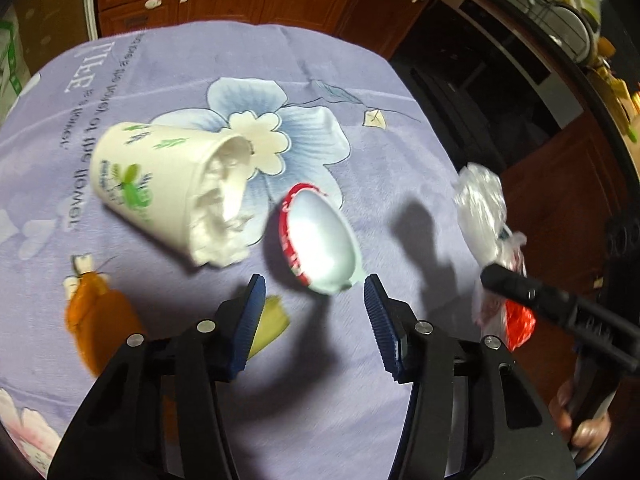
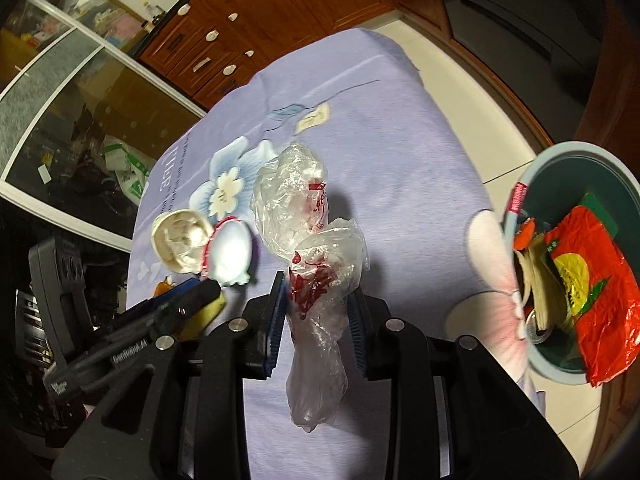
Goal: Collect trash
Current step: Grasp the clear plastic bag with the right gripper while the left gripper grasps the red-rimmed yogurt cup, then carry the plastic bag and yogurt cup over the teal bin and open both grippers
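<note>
A small white plastic tub with a red rim (image 1: 320, 236) lies on its side on the lilac flowered cloth (image 1: 400, 168). My left gripper (image 1: 313, 282) is half open just in front of it, and its blue pads do not press on it. To the left lies a tipped paper cup (image 1: 156, 184) stuffed with crumpled tissue. My right gripper (image 2: 316, 304) is shut on a crumpled clear plastic bag with red print (image 2: 296, 200), which sticks out above the jaws and hangs below them. That bag (image 1: 480, 204) also shows at the right of the left wrist view.
A grey-blue bin (image 2: 516, 168) stands off the table's right edge, holding a red wrapper (image 2: 592, 280) and other scraps. A yellow scrap (image 1: 272, 324) lies under my left finger. Brown cabinets (image 2: 240, 20) stand beyond the far edge. The tiled floor lies to the right.
</note>
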`<action>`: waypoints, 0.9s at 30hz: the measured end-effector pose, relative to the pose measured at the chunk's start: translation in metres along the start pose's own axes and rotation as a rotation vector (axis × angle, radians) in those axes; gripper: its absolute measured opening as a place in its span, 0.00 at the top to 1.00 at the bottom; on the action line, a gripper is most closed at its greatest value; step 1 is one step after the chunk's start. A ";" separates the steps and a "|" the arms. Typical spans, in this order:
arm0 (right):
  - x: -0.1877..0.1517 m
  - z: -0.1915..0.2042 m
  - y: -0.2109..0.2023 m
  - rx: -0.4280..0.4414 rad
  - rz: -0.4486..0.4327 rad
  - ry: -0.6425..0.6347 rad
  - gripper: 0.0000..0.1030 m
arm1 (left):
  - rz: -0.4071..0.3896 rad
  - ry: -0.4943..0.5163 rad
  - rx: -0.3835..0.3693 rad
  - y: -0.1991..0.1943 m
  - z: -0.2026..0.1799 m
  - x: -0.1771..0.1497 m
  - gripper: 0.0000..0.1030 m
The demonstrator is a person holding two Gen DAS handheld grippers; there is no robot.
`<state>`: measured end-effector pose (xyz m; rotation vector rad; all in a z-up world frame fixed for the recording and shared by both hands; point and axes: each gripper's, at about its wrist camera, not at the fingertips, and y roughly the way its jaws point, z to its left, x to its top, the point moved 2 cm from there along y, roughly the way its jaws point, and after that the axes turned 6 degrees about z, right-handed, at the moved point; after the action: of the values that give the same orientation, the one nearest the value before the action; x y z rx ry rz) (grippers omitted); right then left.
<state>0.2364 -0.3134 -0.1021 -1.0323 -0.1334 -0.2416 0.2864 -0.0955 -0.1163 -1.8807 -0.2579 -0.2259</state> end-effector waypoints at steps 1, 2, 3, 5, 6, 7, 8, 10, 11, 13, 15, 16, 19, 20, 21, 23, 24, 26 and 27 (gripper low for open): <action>0.001 -0.004 0.000 0.001 0.000 0.004 0.73 | -0.002 -0.012 0.007 0.004 -0.001 0.004 0.49; 0.001 -0.007 0.000 0.004 0.000 0.008 0.73 | -0.003 -0.020 0.013 0.006 -0.002 0.006 0.50; 0.002 -0.011 0.000 0.006 -0.001 0.011 0.73 | -0.001 -0.034 0.021 0.011 -0.002 0.009 0.55; 0.003 -0.018 0.001 0.010 -0.002 0.015 0.73 | 0.011 -0.047 0.028 0.018 -0.003 0.012 0.69; 0.004 -0.020 0.001 0.012 -0.002 0.018 0.73 | 0.017 -0.046 0.034 0.021 -0.003 0.012 0.79; 0.004 -0.023 0.001 0.016 -0.001 0.020 0.73 | 0.026 -0.044 0.044 0.026 -0.004 0.012 0.82; 0.005 -0.026 0.002 0.019 -0.001 0.023 0.73 | 0.031 -0.041 0.049 0.028 -0.005 0.012 0.87; 0.004 -0.032 0.001 0.024 0.000 0.029 0.73 | 0.020 -0.014 0.087 0.029 -0.009 0.010 0.94; 0.004 -0.035 0.001 0.027 0.000 0.033 0.73 | 0.021 -0.008 0.088 0.029 -0.011 0.009 0.94; 0.003 -0.040 -0.001 0.033 -0.002 0.041 0.73 | 0.002 0.023 0.115 0.025 -0.018 0.006 0.94; 0.001 -0.045 -0.004 0.039 -0.007 0.046 0.73 | -0.008 0.049 0.129 0.020 -0.025 0.005 0.94; 0.000 -0.047 -0.007 0.042 -0.011 0.049 0.73 | -0.015 0.059 0.136 0.016 -0.029 0.004 0.94; -0.003 -0.051 -0.016 0.050 -0.028 0.061 0.73 | -0.027 0.098 0.153 0.008 -0.042 0.002 0.94; -0.004 -0.054 -0.021 0.051 -0.038 0.064 0.73 | -0.031 0.114 0.156 0.004 -0.048 0.000 0.94; -0.004 -0.056 -0.025 0.053 -0.044 0.068 0.73 | -0.034 0.126 0.158 0.001 -0.052 -0.002 0.94; -0.006 -0.064 -0.037 0.056 -0.068 0.080 0.73 | -0.036 0.151 0.159 -0.004 -0.063 -0.005 0.94; -0.007 -0.067 -0.041 0.057 -0.078 0.085 0.73 | -0.039 0.168 0.158 -0.006 -0.071 -0.006 0.94; -0.010 -0.075 -0.054 0.059 -0.102 0.099 0.73 | -0.045 0.198 0.158 -0.008 -0.084 -0.008 0.94; -0.012 -0.080 -0.062 0.059 -0.116 0.109 0.73 | -0.047 0.217 0.157 -0.011 -0.092 -0.010 0.94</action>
<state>0.2086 -0.4112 -0.0942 -0.9522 -0.1015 -0.3968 0.2709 -0.1804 -0.0802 -1.6806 -0.1667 -0.4266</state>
